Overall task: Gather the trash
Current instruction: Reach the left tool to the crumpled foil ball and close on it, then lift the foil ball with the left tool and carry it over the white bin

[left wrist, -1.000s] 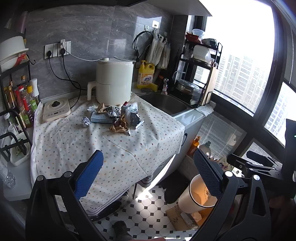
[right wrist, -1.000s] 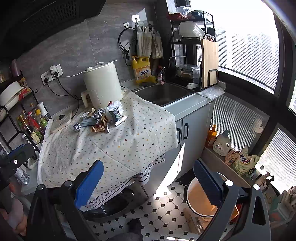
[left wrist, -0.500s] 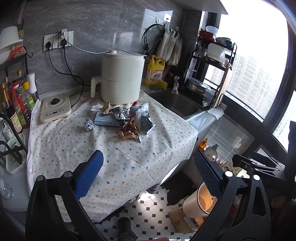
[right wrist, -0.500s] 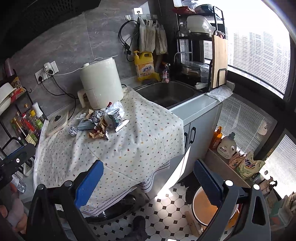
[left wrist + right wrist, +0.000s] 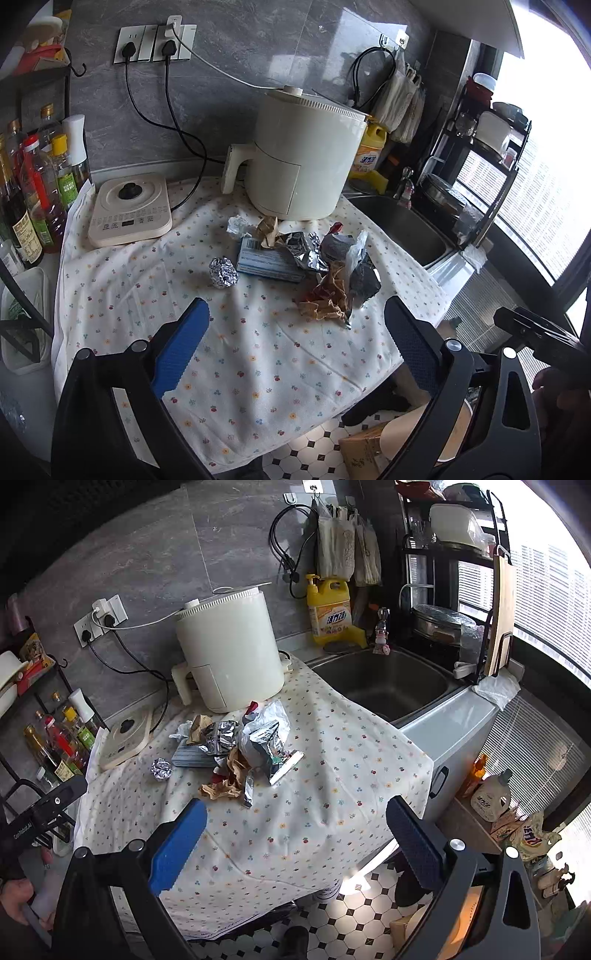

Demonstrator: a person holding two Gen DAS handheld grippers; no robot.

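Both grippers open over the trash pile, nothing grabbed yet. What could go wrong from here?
1. The trash pile lies on a loose, wrinkled tablecloth; a low pinch by the left gripper or right gripper may snag the cloth and drag everything.
2. The foil ball sits apart and could roll if nudged.
3. The pile's back edge lies near the air fryer; overreaching may bump it.

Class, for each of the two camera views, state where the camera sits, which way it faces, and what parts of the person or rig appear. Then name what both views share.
Left wrist view: sits on the left claw, looks forward and down at the trash pile on the tablecloth; the other claw's black frame shows at right.
Right wrist view: sits on the right claw, faces the same counter and the sink; a hand shows lower left.
Shared: trash pile, foil ball, white air fryer.
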